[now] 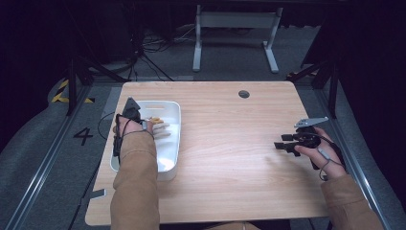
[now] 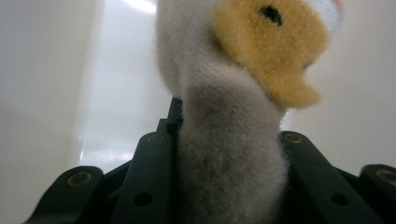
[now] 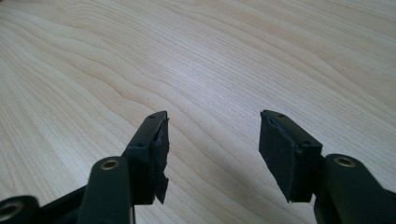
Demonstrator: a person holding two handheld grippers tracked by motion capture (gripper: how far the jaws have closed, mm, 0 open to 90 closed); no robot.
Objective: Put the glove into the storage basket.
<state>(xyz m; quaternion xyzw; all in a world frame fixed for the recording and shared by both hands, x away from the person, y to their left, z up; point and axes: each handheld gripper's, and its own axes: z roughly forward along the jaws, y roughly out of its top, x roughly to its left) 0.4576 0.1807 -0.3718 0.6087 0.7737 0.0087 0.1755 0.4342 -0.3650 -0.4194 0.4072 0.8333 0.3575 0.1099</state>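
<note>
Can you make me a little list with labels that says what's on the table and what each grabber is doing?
Table: light wooden table
Container: white plastic bin at the table's left edge
Toy: fuzzy white and yellow plush toy
Left hand-held gripper: over the bin, shut on the plush toy
Right hand-held gripper: jaws open, nothing between them, over bare wood
Right-hand side of the table: bare wood

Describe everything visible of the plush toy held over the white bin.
The plush toy is fuzzy, grey-white, with a yellow-orange face patch bearing a black dot eye. The left tongs are shut on its narrow part, jaws pressing both sides. It sits inside the white bin at the table's left; whether it touches the bin is unclear.
</note>
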